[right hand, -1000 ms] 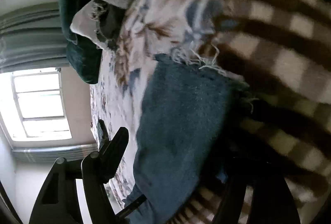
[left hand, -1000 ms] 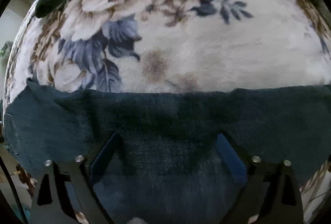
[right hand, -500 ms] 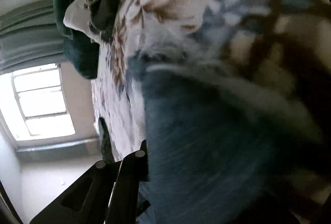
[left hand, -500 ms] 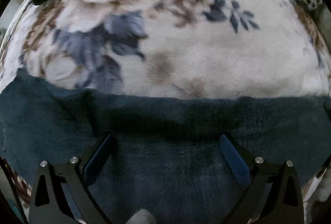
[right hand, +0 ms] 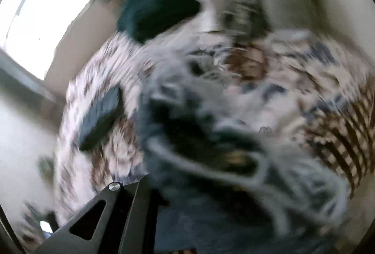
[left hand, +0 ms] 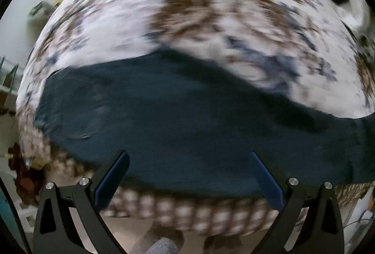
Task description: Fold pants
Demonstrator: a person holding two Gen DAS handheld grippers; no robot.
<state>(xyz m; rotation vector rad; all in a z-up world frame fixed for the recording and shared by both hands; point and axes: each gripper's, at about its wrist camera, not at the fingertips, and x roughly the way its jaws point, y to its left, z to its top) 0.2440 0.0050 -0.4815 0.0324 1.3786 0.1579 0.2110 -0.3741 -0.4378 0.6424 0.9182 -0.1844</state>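
Right claw (right hand: 150,186) at lower frame is clamped on a frayed hem of the dark blue-green soft denim pants (left hand: 187,113), limp and fairly heavy, best pinched at hem or waistband; left claw (left hand: 187,180) wide, empty; pants across mid-frame on the floral fleece bed cover (left hand: 234,26).

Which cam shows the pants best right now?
Left wrist: the dark pants spread wide across the floral blanket, edges readable. Right wrist shows only a blurred, bunched frayed end close to the lens.

Dark teal pants (left hand: 187,118), floral blanket (left hand: 234,26)
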